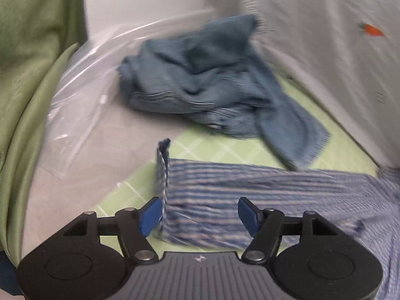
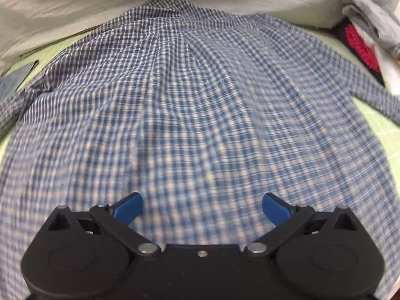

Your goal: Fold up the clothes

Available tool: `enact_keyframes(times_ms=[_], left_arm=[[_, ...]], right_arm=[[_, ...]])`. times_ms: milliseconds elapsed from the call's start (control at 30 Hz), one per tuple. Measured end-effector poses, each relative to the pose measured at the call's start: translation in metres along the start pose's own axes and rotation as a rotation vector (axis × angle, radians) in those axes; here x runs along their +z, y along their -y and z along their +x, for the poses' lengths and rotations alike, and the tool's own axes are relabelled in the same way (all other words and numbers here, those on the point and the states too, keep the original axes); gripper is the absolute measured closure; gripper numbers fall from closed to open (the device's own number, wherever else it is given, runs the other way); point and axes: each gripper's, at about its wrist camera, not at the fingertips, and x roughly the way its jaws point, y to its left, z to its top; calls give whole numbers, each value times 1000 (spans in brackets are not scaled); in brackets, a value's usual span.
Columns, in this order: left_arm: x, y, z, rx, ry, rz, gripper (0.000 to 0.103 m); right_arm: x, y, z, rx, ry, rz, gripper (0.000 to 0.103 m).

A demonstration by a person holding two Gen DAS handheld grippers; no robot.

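Both grippers are hanging wide open: left gripper (image 1: 198, 215) by the sleeve (image 1: 225, 187), right gripper (image 2: 202, 207) over the checked shirt (image 2: 200, 100).

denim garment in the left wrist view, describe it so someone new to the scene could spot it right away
Start at the green grid mat that covers the work surface. On its far side, where clear plastic sheeting begins, the denim garment lies in a crumpled heap. It is plain dusty blue with a frayed edge, unlike the blue-and-white checked shirt spread nearer the left gripper.
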Motion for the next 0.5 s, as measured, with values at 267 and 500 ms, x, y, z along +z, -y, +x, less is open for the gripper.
enact_keyframes(times_ms=[267, 500], left_arm=[[-68, 66, -62, -118, 6, 136, 27], [-142, 131, -106, -161, -36, 206, 26]], right_arm=[[-19, 93, -20, -78, 61, -19, 0], [-30, 200, -30, -125, 79, 62, 16]])
